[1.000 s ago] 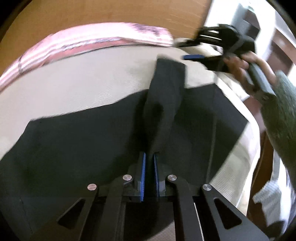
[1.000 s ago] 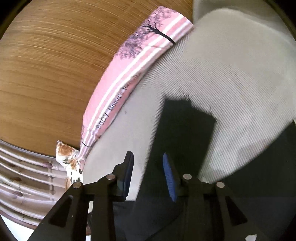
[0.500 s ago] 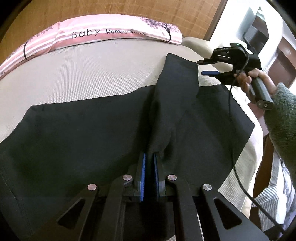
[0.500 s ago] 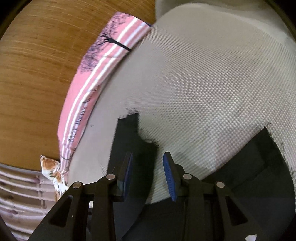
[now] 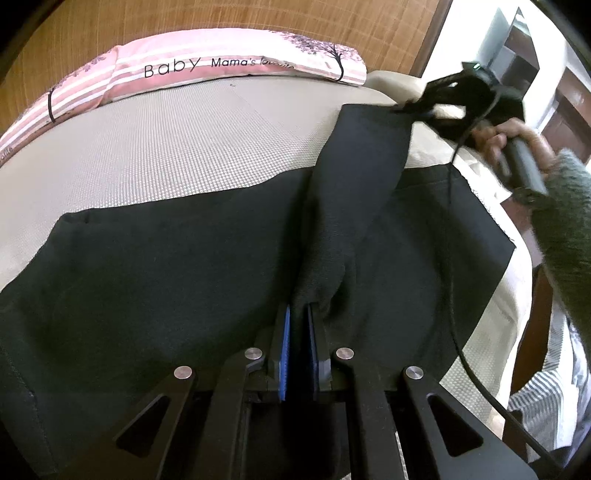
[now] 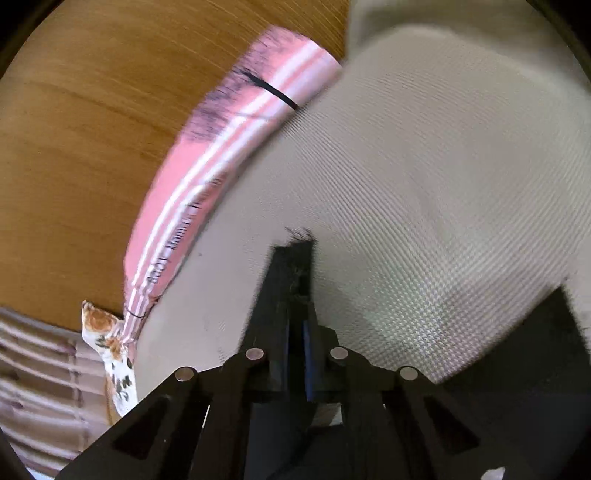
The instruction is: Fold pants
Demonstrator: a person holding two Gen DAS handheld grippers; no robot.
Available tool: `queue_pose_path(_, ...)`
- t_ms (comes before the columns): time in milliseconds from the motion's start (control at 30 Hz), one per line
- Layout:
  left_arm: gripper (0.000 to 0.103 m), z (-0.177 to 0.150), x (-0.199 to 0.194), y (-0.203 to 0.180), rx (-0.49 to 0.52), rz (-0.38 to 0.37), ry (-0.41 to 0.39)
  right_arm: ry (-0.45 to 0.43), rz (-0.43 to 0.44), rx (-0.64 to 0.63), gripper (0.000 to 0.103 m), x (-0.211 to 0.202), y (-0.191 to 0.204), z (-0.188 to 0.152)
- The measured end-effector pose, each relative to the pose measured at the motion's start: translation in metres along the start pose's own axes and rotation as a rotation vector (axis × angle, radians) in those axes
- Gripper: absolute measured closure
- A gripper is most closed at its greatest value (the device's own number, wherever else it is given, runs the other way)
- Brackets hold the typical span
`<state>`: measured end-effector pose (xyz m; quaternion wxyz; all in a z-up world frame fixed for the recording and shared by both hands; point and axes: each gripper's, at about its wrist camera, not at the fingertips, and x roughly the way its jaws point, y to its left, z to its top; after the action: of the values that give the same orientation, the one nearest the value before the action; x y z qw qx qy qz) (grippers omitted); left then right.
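Observation:
Black pants (image 5: 166, 277) lie spread on a beige mattress (image 5: 166, 140). My left gripper (image 5: 298, 314) is shut on a raised ridge of the cloth near the middle. From there a narrow leg strip (image 5: 365, 155) runs up to the far right. My right gripper (image 5: 413, 109), held by a hand (image 5: 517, 140), pinches the strip's far corner. In the right wrist view the right gripper (image 6: 299, 321) is closing tight on the frayed leg end (image 6: 293, 258), pads pressing the cloth. Another part of the pants (image 6: 535, 350) shows at the lower right.
A pink striped pillow (image 5: 221, 62) lies along the wooden headboard (image 5: 221, 14) at the back. The mattress edge drops off at the right, past a grey sleeve (image 5: 561, 229) and a black cable (image 5: 458, 332). A floral cloth (image 6: 110, 343) sits at the far left.
The right gripper, open around the leg end before, has closed on it and shifted slightly. The left gripper kept its grip and did not move.

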<state>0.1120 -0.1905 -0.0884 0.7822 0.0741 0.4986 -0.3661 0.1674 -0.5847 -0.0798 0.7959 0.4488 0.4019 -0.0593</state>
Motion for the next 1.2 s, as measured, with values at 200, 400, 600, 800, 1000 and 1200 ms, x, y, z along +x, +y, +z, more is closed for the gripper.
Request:
queue_pose_path(200,0.094,0.000,-0.008,-0.021,0.071,0.022,-0.027,-0.099,-0.052,-0.052,0.097,-0.075,0.005,-0.020)
queue_pose_path(400,0.094,-0.009,-0.016,-0.063,0.250,-0.014,-0.041,-0.177,-0.234,-0.022,0.097,-0.140,-0.046,-0.059)
queue_pose_path(600,0.092,-0.036,0.001,-0.102,0.449,0.030,0.026,-0.125,-0.340,0.140,0.098,-0.142,-0.126,-0.101)
queue_pose_path(800,0.092,-0.034,-0.002,-0.102,0.464,0.028,0.041,-0.157,-0.328,0.148,0.098,-0.147,-0.134,-0.108)
queue_pose_path(1000,0.092,-0.039,0.000,-0.103,0.515,0.012,0.071,-0.169,-0.444,0.091,0.102,-0.152,-0.138,-0.106)
queue_pose_path(1200,0.079,-0.027,-0.005,-0.089,0.444,-0.062,0.102,-0.180,-0.438,0.153,0.094,-0.162,-0.162,-0.108)
